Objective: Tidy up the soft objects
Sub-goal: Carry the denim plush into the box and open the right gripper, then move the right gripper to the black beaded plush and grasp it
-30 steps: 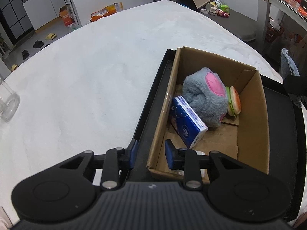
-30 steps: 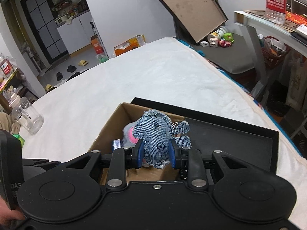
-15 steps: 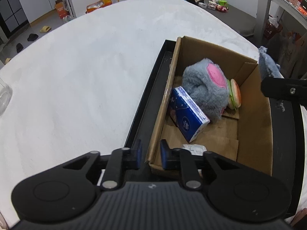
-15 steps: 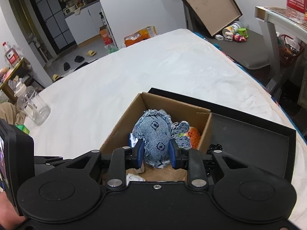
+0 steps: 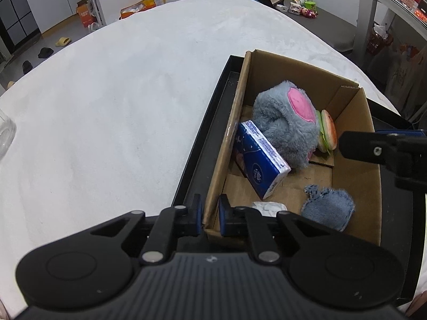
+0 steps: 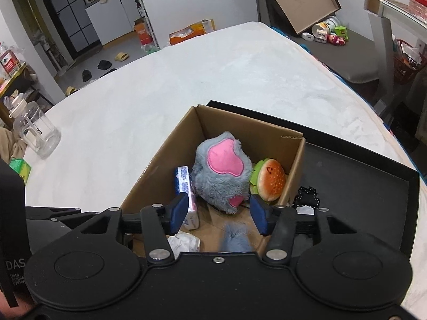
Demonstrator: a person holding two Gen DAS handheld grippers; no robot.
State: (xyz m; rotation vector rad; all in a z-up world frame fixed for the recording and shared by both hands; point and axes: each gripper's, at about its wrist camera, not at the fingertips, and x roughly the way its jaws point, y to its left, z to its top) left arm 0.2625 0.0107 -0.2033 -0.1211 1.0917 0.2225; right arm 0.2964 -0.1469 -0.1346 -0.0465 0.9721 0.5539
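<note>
A cardboard box [image 5: 293, 69] stands in a black tray [image 5: 205, 138] on the white table. In the box lie a grey plush with a pink patch [image 5: 285, 122], a burger toy [image 5: 327, 133], a blue tissue pack [image 5: 260, 160], crumpled white paper [image 5: 269, 206] and a denim plush [image 5: 328, 208]. My left gripper [image 5: 209, 214] is shut on the box's near wall at its corner. Over the box, my right gripper [image 6: 218, 216] has its jaws opening with nothing between the pads. The denim plush [image 6: 236, 240] lies loose below it on the box floor.
A clear jar [image 6: 37, 136] and a green carton [image 6: 20, 168] stand at the table's left edge. A small black chain-like item [image 6: 308, 194] lies in the tray right of the box. White tabletop [image 5: 106, 106] spreads far and left.
The right gripper's jaws came apart and the denim plush dropped from them onto the box floor. The left gripper's jaws closed onto the box's near wall.
</note>
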